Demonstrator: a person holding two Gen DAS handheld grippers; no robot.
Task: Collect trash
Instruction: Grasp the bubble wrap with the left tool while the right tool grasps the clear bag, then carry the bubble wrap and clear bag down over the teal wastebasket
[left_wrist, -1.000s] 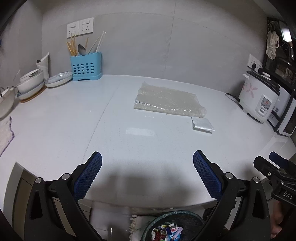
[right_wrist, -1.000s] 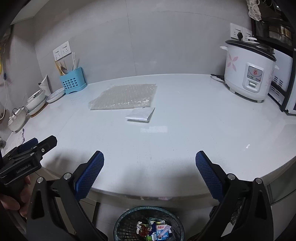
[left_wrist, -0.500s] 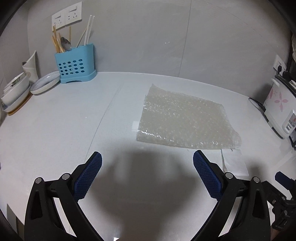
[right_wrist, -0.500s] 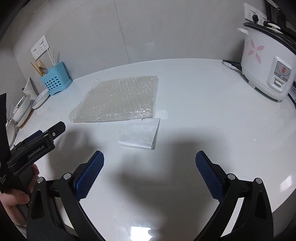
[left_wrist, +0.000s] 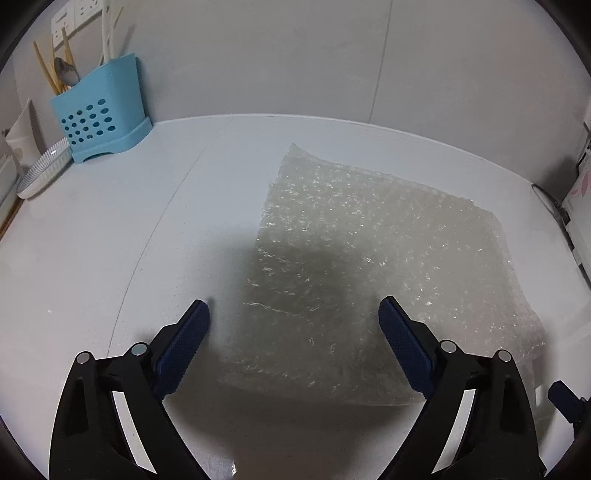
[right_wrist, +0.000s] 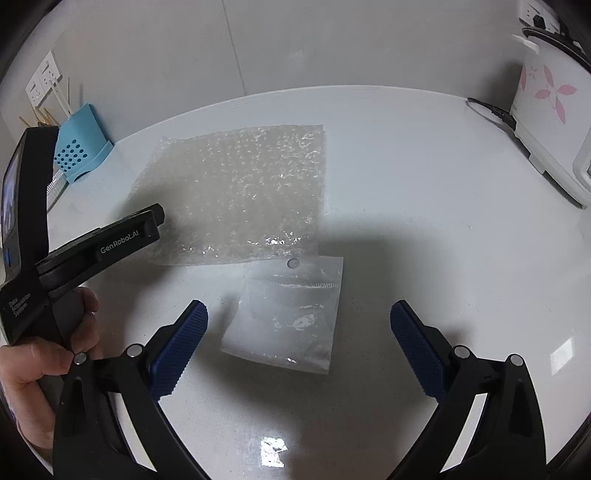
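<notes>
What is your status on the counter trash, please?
Left gripper closing, nothing pinched, over bubble wrap. Right gripper open over plastic bag. Nothing blocking.

Our left gripper (left_wrist: 294, 320) and right gripper (right_wrist: 299, 321) share one build: black angled arms with silver rivets, tipped by blue knurled pads (right_wrist: 179, 345). Along the left gripper's outer arm runs white lettering, "GenRobot.AI". Our bare hand (right_wrist: 40, 373) wraps its handle.

The counter (right_wrist: 424, 229) carries one sheet of bubble wrap (right_wrist: 243, 192), one small clear plastic bag (right_wrist: 291, 317), one blue utensil holder (left_wrist: 99, 110), one rice cooker (right_wrist: 550, 118) and one ribbed plate (left_wrist: 42, 168). Two grippers show, one hand (right_wrist: 40, 369).
</notes>
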